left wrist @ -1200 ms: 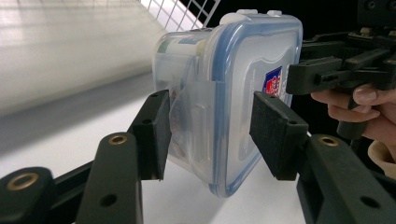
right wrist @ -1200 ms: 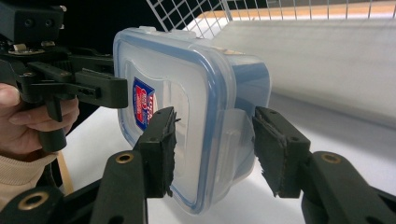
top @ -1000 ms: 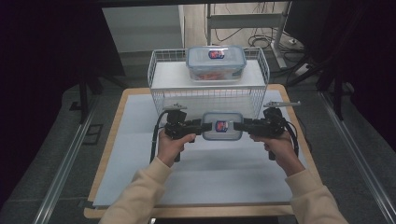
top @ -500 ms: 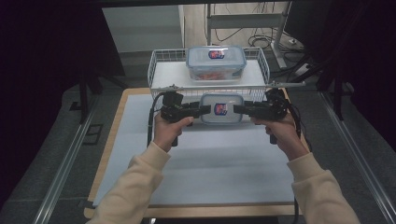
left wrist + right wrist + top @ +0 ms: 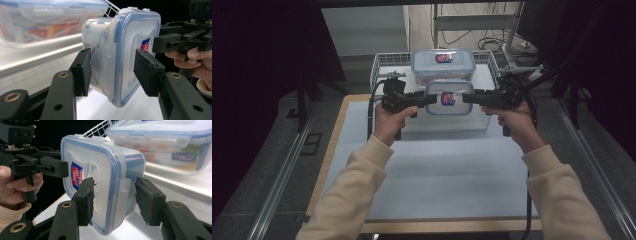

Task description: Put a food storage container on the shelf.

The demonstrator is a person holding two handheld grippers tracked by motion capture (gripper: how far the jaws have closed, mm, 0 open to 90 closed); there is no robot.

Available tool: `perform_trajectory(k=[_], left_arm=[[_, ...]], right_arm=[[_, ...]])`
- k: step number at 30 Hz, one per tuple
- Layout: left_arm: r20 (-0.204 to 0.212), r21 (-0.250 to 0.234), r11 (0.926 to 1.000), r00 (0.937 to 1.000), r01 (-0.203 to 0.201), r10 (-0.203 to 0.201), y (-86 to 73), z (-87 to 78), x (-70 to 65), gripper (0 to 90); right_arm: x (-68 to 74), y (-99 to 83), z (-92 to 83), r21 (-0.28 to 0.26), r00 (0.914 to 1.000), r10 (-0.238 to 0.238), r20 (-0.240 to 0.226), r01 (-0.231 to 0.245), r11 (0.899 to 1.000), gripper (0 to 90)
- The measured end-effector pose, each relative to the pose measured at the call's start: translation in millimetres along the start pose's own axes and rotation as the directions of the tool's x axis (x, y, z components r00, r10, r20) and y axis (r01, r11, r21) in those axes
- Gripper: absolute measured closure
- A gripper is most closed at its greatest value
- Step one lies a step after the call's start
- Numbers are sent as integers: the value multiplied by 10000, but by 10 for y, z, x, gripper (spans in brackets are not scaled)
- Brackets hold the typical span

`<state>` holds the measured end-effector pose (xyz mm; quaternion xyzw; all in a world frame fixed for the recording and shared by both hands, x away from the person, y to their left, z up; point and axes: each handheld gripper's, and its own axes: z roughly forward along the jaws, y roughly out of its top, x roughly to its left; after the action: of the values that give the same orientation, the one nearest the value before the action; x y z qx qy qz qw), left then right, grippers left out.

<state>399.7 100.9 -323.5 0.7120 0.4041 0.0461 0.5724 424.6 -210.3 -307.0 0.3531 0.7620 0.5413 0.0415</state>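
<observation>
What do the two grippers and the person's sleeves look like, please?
Both the left gripper and the right gripper are black, each with two flat rectangular jaws, brass-coloured pivot pins and small screw holes. A black cable trails from the left one. The person wears long cream sleeves with ribbed cuffs.

Clear glossy plastic box (image 5: 448, 98); matt black tongs pads (image 5: 82, 72); white wire basket (image 5: 382, 67); wood-edged table (image 5: 337, 130).

High view dim, dark surroundings, lit mat (image 5: 437, 165) soft; gripper views bright, far container (image 5: 160, 137) blurred.
</observation>
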Motion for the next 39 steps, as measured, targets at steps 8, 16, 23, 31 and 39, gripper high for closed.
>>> perform_trajectory(k=[8, 16, 23, 31, 39], left_arm=[[-66, -100, 9999, 10000, -31, 30, 195, 8, 15, 497], [-120, -135, 9999, 9999, -105, 104, 330, 17, 31, 497], [-123, -240, 9996, 9998, -146, 143, 441, 16, 39, 497], [-232, -435, 9989, 9996, -191, 181, 654, 2, 111, 498], [-315, -515, 9985, 9994, -183, 167, 847, 39, 194, 497]], right_arm=[[-51, 196, -2, -52, 10000, -87, -11, 87, 9999, 503], [-92, 332, 3, -119, 9999, -113, -44, 112, 9999, 503], [-120, 419, 6, -183, 9998, -161, -98, 160, 9997, 504], [-169, 672, 52, -194, 9995, -265, -185, 261, 9995, 505], [-262, 863, 117, -296, 9994, -237, -234, 230, 9993, 505]])
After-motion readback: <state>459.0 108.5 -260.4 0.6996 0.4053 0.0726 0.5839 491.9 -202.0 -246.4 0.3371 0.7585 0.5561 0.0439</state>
